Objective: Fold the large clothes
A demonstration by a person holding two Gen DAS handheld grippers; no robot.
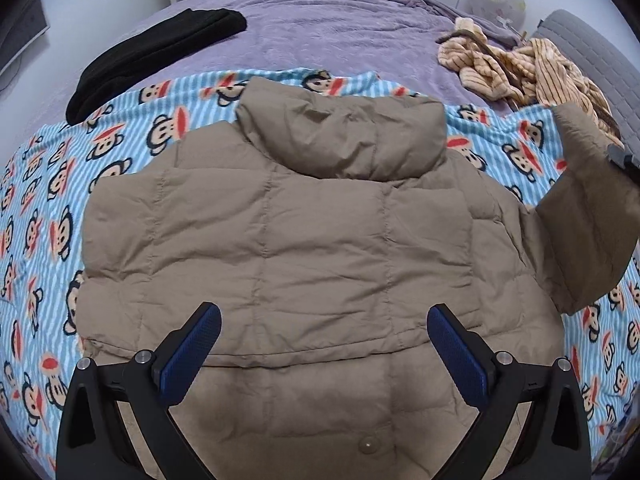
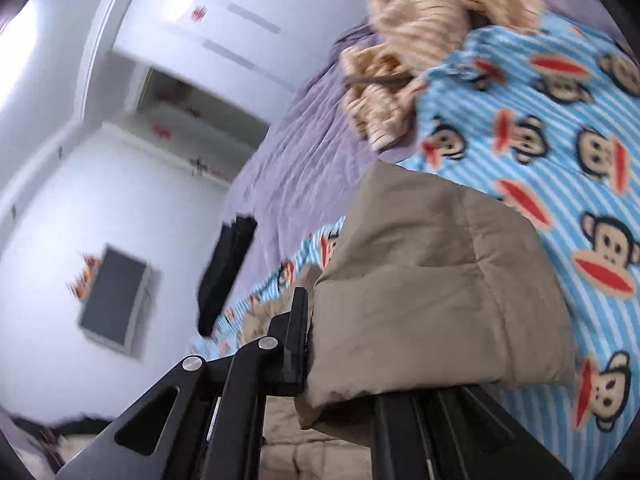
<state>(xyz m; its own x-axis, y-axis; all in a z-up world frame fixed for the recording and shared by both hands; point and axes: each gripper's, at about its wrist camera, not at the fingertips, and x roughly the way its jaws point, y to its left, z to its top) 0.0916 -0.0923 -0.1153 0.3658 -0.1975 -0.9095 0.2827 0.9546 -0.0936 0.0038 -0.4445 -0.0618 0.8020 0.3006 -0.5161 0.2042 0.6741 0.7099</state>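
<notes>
A tan puffer jacket (image 1: 304,232) lies back-up on a blue monkey-print blanket (image 1: 44,200), collar away from me. My left gripper (image 1: 324,344) is open and empty, hovering just above the jacket's lower back. My right gripper (image 2: 316,344) is shut on the jacket's right sleeve (image 2: 432,292) near the cuff and holds it lifted off the blanket. In the left wrist view that raised sleeve (image 1: 584,224) shows at the right edge, with the right gripper (image 1: 624,162) pinching its end.
The bed has a purple cover (image 1: 320,24). A folded black garment (image 1: 160,52) lies at the far left. A crumpled beige striped garment (image 1: 528,68) lies at the far right. A grey headboard (image 1: 592,60) and white walls stand beyond.
</notes>
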